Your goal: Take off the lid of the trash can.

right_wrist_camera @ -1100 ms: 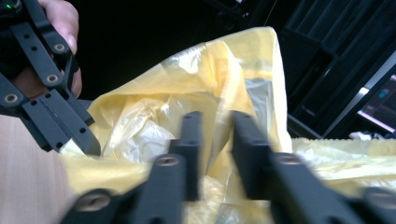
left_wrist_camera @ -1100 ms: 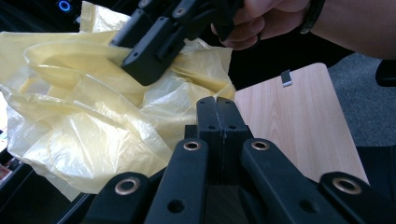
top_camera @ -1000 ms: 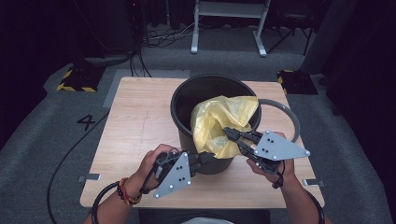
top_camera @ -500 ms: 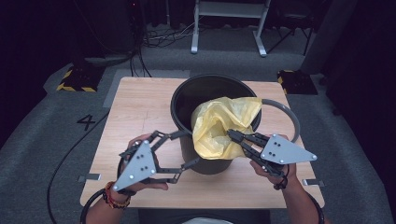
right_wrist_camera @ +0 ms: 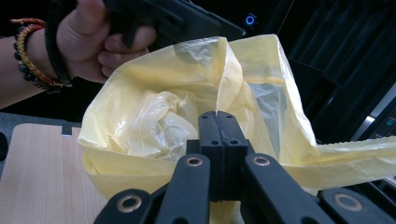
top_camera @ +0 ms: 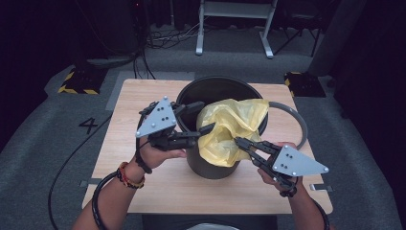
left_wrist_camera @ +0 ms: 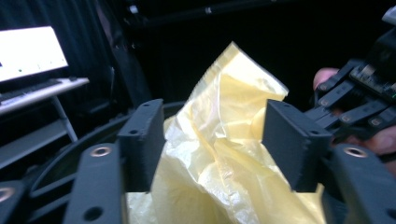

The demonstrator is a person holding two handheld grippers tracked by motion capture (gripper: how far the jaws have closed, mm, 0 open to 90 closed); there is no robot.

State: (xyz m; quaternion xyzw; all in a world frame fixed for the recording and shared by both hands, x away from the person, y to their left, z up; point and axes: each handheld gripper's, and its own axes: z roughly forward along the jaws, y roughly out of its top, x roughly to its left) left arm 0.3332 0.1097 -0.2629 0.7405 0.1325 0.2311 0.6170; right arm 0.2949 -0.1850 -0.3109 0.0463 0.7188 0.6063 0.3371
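Left tool (top_camera: 203, 117): risen from the bin's (top_camera: 191, 160) near side, jaws just reopened, straddling the yellow bag (top_camera: 230, 129) ungripped.
Right tool (top_camera: 238, 141): clenched on the bag's edge.
Meaning: likely regrasping to spread the liner.

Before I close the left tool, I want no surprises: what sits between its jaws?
In the left gripper view, a fold of the yellow bag stands between the open jaws of the left tool; neither pad presses it.

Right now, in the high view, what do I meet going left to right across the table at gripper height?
Left gripper → yellow bag draped on the black bin → right gripper, shut on the bag's edge → grey ring beside the bin.
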